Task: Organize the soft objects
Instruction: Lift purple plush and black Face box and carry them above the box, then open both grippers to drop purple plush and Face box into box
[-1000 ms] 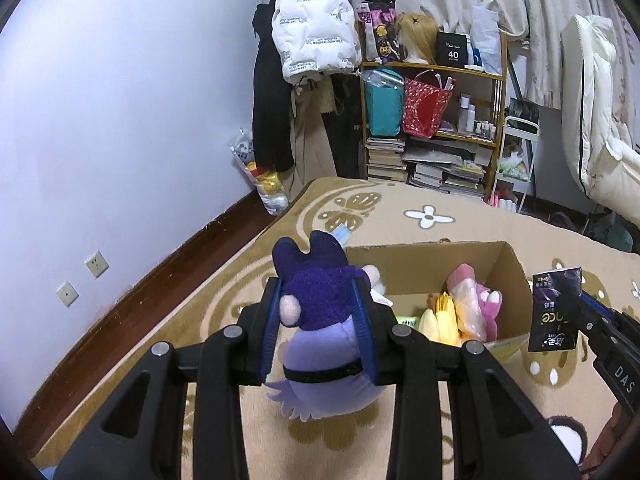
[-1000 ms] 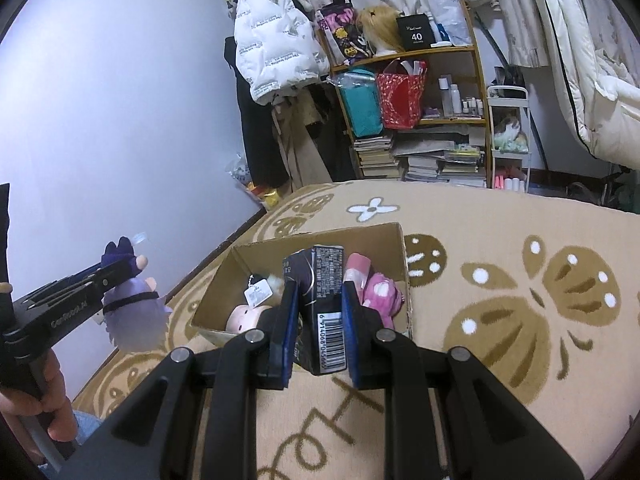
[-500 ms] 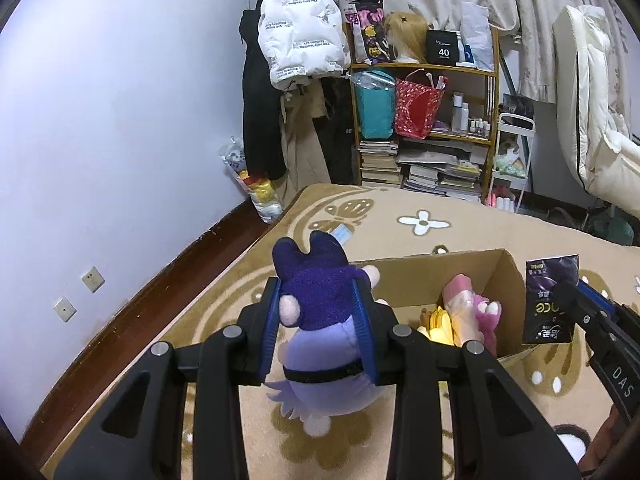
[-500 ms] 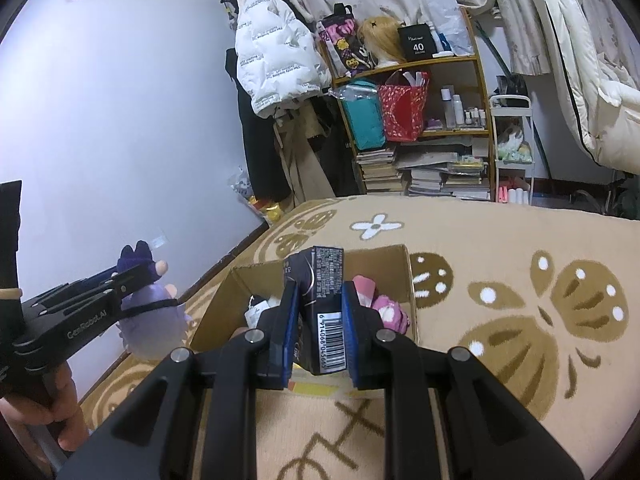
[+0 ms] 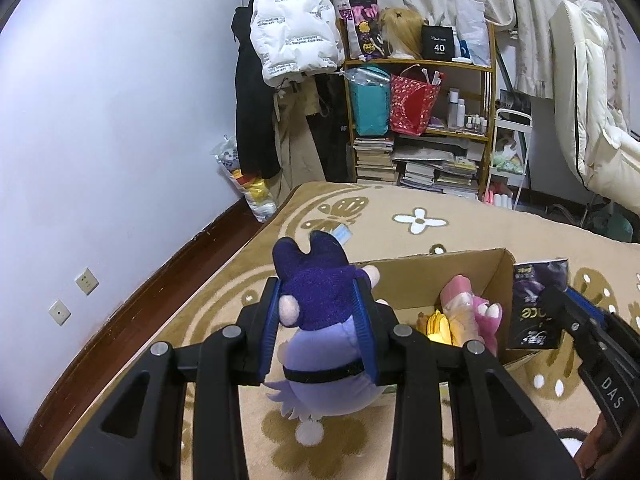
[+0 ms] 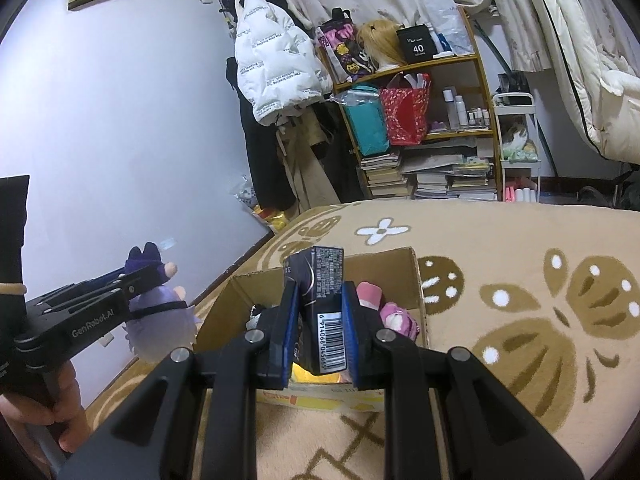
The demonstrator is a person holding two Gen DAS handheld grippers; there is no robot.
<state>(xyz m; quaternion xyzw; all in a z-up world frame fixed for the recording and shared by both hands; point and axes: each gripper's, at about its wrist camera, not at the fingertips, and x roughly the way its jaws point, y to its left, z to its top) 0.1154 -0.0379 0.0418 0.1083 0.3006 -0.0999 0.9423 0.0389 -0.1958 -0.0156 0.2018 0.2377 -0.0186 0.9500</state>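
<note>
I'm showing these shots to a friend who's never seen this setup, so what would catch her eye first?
Probably the purple plush toy, pinched in the left claw above the patterned rug, left of the open cardboard box. Next, the dark barcoded packet clamped in the right claw over that box, where a pink plush already lies.

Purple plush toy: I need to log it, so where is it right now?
The purple plush toy is clamped in the left gripper, held above the rug just left of the cardboard box; the right wrist view shows it at far left.
</note>
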